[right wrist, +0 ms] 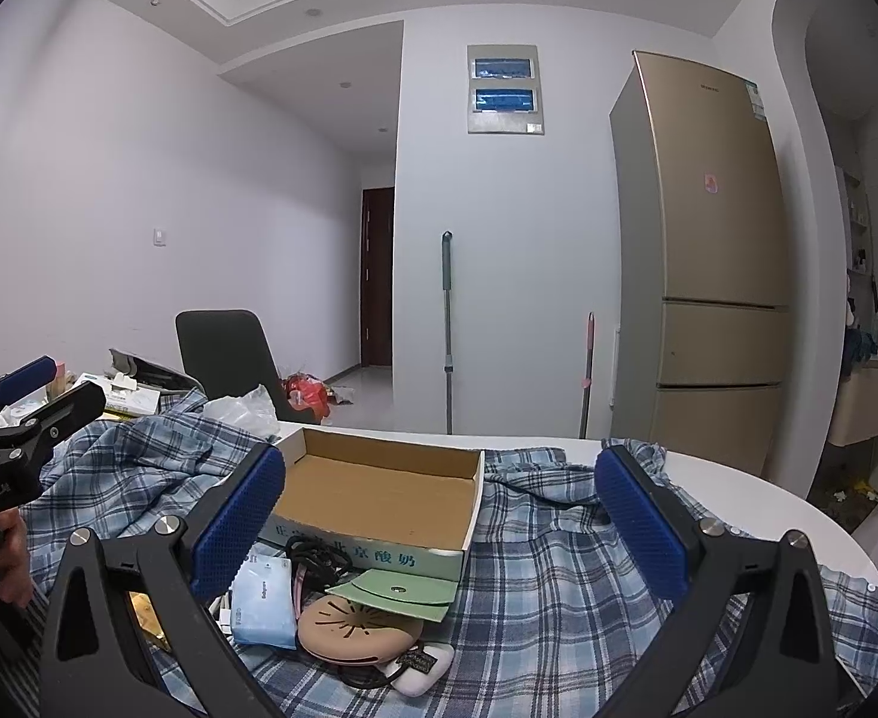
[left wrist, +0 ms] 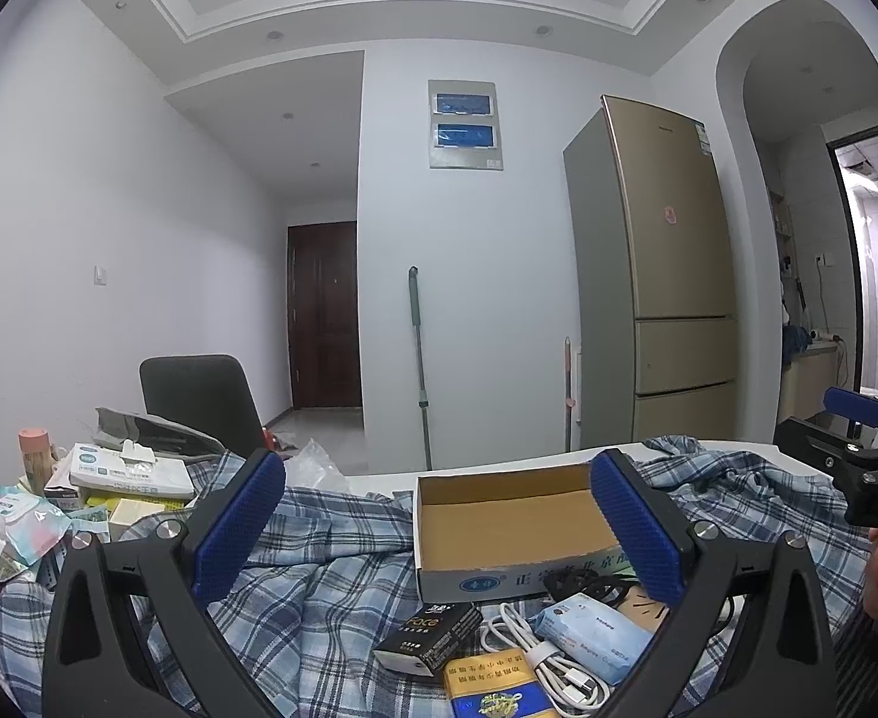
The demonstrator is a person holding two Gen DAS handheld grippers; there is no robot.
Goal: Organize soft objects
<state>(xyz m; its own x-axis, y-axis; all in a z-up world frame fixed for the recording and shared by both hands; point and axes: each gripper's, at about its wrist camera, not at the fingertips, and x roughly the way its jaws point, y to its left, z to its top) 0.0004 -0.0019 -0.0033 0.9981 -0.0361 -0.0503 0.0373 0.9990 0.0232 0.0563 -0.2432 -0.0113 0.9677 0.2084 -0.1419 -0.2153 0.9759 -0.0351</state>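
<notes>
A: Where are the soft things now?

B: The plaid shirt (right wrist: pixel 558 544) lies spread and wrinkled over the table (right wrist: pixel 756 496), under the cardboard box (right wrist: pixel 379 487). The box is open on top and I see nothing inside. In front of it there is a blue tissue pack (right wrist: pixel 262 601), touching a tan round case (right wrist: pixel 358 628) and a green pouch (right wrist: pixel 397 589). In the left wrist view a white cable (left wrist: pixel 549 652) lies across the same pack, beside a black carton (left wrist: pixel 433 637) and a yellow pack (left wrist: pixel 490 685).

A: And the 2 tools?

B: The left gripper (left wrist: pixel 439 532) has its fingers wide apart and holds nothing. The right gripper (right wrist: pixel 439 526) is the same, spread and empty. Both hang above the cloth, pointing toward the box.

A: Which step is it, in your opinion?

B: I think it is the start: to choose 1 soft object and grasp it. Nothing soft is in the box yet.

A: How to do it well?

B: I would take the tissue pack first, because it is small and near. Come down with 1 finger on each long side and close gently, since it will squash. Mind the cable on top; it may lift together with the pack. The shirt is harder: the box and small things stand on it, so pulling the cloth would drag them. I would clear those before gathering it with both tools.
</notes>
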